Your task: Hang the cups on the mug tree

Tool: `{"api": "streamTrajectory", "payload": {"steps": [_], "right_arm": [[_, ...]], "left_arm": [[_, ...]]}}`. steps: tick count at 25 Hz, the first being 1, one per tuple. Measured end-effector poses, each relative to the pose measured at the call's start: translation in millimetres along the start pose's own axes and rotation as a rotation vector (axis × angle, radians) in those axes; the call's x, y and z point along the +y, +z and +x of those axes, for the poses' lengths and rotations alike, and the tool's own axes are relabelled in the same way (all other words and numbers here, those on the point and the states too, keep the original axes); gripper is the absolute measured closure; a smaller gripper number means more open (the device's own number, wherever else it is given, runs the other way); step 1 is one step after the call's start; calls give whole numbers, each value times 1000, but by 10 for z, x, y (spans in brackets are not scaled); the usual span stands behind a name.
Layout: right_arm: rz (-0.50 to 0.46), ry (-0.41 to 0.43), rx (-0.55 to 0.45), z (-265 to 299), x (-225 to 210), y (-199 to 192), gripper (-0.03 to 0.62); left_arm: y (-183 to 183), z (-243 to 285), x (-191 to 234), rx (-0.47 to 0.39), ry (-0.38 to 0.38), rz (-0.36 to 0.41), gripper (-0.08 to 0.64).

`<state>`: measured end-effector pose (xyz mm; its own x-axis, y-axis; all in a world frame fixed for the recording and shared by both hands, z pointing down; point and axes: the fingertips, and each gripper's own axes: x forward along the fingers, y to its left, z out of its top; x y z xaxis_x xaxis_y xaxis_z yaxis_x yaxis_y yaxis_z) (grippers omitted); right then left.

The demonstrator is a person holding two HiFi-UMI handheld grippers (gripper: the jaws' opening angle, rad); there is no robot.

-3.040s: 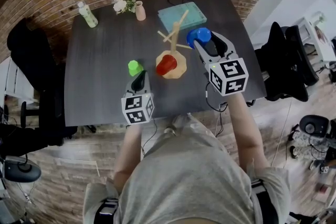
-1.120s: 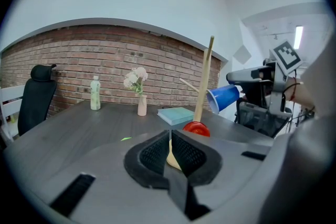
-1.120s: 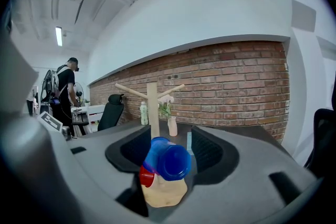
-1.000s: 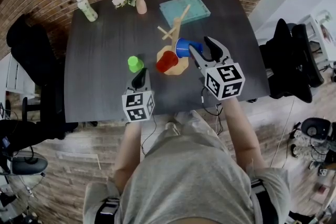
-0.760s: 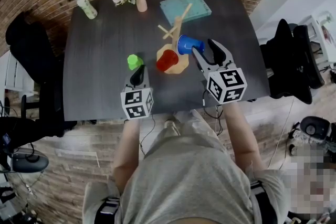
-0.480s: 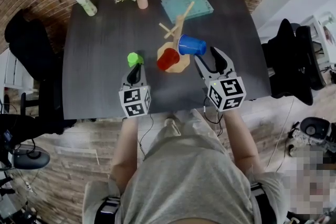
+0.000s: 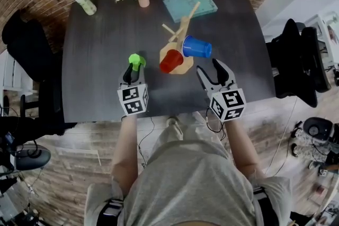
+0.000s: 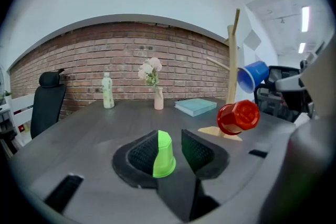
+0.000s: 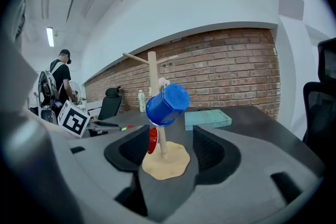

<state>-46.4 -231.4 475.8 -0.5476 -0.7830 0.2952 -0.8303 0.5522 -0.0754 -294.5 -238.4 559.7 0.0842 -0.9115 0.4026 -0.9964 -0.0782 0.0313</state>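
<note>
Opening left tongs (image 8: 169, 140) partway around small green plastic cup (image 8: 164, 155) on dark worktop (image 7: 100, 34); holding right tongs (image 9: 170, 147) wide open, empty, on near side of wooden mug tree (image 7: 183, 26) bearing blue plastic cup (image 7: 197, 47) and red plastic cup (image 7: 170, 61).

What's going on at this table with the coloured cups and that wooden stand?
A person holding two grippers is hanging cups on a mug tree. The blue cup and red cup already hang there. The left gripper has just been opening its jaws, with the green cup standing upside down on the table between them, ungripped. The right gripper, also just opening, is empty.
</note>
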Motion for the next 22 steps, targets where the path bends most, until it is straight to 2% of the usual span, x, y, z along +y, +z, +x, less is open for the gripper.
{"api": "streamTrajectory", "payload": {"steps": [6, 13, 22], "right_arm": [[4, 1, 62, 24, 29, -268, 351], [22, 11, 120, 72, 111, -502, 351], [24, 31, 142, 139, 174, -546, 351]], "left_arm": [[-140, 200, 159, 17, 10, -6, 355], [-267, 370, 193, 54, -23, -13, 297], [-376, 517, 214, 89, -16, -23, 295]]}}
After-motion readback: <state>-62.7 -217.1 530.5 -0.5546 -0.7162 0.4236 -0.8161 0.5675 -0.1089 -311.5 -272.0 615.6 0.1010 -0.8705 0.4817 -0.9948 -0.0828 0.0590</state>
